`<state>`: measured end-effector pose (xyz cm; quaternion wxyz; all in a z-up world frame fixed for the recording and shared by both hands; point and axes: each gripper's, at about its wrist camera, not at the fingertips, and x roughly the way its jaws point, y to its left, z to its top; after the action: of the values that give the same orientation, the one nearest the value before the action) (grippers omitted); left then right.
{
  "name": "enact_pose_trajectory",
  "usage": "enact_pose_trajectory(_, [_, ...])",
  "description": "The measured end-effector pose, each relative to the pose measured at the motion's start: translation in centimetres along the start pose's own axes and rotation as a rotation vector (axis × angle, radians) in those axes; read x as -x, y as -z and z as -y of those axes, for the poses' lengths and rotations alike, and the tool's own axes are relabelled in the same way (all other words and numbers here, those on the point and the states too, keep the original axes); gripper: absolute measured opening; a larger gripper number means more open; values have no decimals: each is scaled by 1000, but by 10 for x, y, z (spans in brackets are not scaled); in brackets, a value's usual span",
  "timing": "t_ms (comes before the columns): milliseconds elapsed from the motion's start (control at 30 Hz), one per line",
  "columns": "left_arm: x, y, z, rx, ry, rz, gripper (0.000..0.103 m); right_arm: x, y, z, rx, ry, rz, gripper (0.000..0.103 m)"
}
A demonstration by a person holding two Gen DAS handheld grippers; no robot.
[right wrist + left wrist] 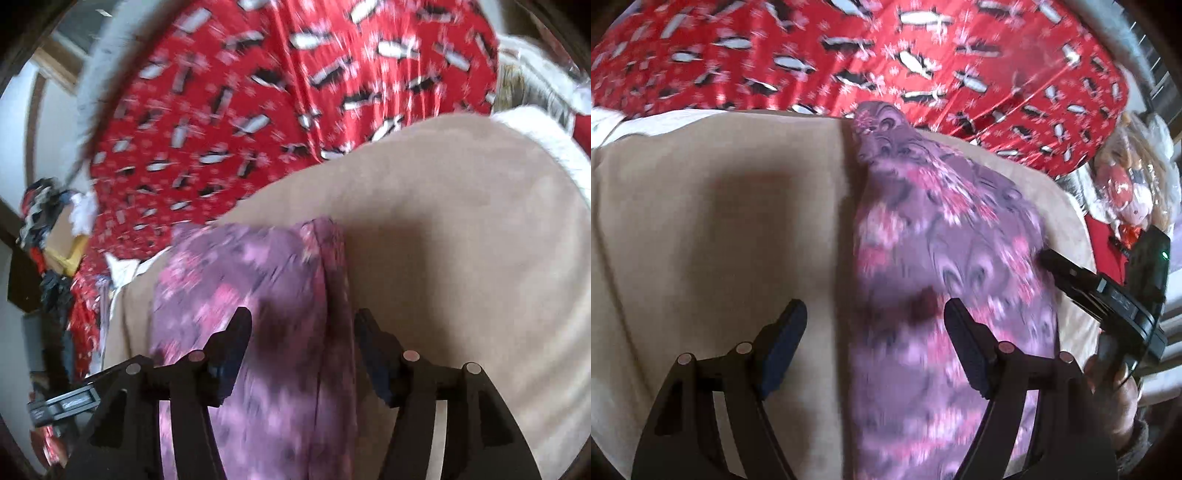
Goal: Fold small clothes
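Purple floral garment (945,266) lies as a long narrow strip on the beige cloth (720,221), red penguin-print fabric (886,55) behind. Left gripper (875,347): fingers wide apart, holding nothing (right finger over the garment). Right gripper (303,350): also spread wide w/ nothing held, straddling the garment's edge.

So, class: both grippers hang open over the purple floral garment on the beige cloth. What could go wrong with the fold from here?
1. The left gripper straddles the purple floral garment's edge, so closing might also pinch the beige cloth.
2. The right gripper is open over the same long garment; uneven grips could skew the fold.
3. Both views are blurred; fast motion may cause a missed grasp.
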<state>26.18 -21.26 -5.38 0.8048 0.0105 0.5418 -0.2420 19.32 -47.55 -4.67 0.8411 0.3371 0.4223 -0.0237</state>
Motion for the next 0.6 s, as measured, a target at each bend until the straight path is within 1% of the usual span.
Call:
enact_pose_trajectory(33, [-4,-7,1,-6,-4,-18,77,-10,-4,1,-25,-8,-11,59])
enact_pose_trajectory(67, [-5,-13,1,-7,-4,-9,77,-14,-9,-2,-27,-44,-1,44])
enact_pose_trajectory(100, [-6,-20,0,-2,1,12,77,-12,-12,-7,5,-64,28,27])
enact_pose_trajectory(167, [-12,-30,-6,26,1,17,77,-3,-19,-21,104,-67,101,16])
enact_pose_trajectory(200, [-20,-35,-10,49,-1,6,77,-2,-20,-21,122,-61,118,15])
enact_pose_trajectory(233, [-31,-38,-15,76,12,-20,80,-6,-22,-18,121,-41,119,15])
enact_pose_trajectory(267, [-40,-40,-18,97,25,-39,83,-17,-23,-11,109,-8,87,15])
enact_pose_trajectory(300, [-44,-40,-21,121,35,-39,84,-29,-23,-5,93,28,35,21])
enact_pose_trajectory(333, [-42,-41,-19,124,36,-31,84,-37,-21,2,72,37,0,25])
enact_pose_trajectory(367, [-38,-40,-17,116,35,-25,84,-31,-22,5,57,20,30,28])
enact_pose_trajectory(400, [-32,-38,-15,99,29,-9,84,-21,-21,2,61,23,60,36])
enact_pose_trajectory(433, [-27,-35,-14,94,15,-15,84,-12,-19,-2,75,30,88,36])
enact_pose_trajectory(467, [-20,-31,-14,92,3,-15,84,-1,-16,-6,91,13,120,36])
enact_pose_trajectory(533, [-6,-18,-13,97,-4,4,84,17,-6,-13,125,-70,168,36])
enact_pose_trajectory(567, [-2,-9,-12,105,-12,22,84,19,0,-16,141,-85,169,37])
enact_pose_trajectory(600, [-4,0,-12,111,-26,17,84,16,6,-19,161,-77,154,39])
